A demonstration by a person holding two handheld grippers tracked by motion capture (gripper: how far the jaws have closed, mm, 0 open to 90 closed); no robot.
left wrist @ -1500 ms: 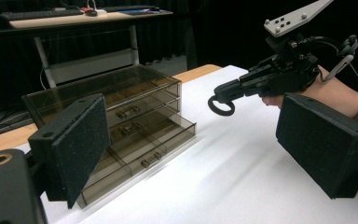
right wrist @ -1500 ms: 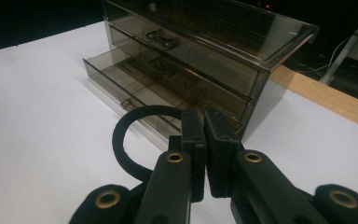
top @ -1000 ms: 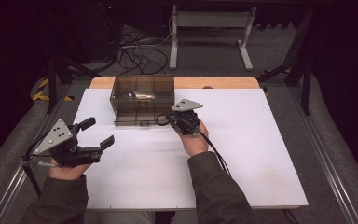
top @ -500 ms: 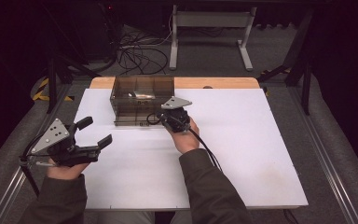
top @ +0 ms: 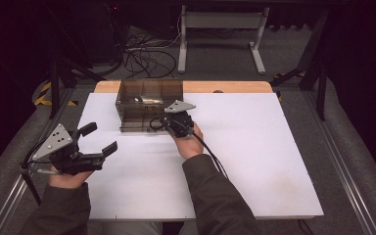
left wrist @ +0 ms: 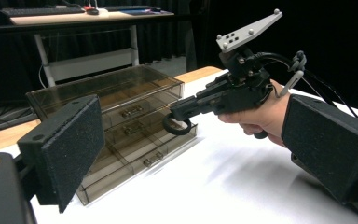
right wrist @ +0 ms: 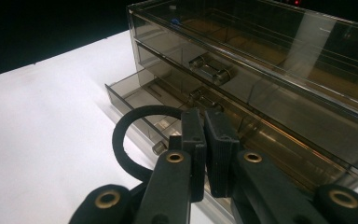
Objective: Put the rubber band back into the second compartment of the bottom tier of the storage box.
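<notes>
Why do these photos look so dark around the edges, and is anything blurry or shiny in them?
High view: light falls on the white table, the room behind stays dark. Left gripper view: its own pads loom close and soft, while the right gripper looks sharper. Right gripper view: glare streaks the drawer box; the black ring is slightly blurred.

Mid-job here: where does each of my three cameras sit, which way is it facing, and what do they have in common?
High view: above the person's side, looking forward and down on the white table; both forearms enter from the bottom.
Left gripper view: rides the left gripper, looking between its open jaws at the right gripper and the hand holding it.
Right gripper view: rides the right gripper, looking along its shut jaws at the bottom drawer, which stands open.
Shared: all three show the clear drawer organizer and the black loop the right gripper holds.
</notes>
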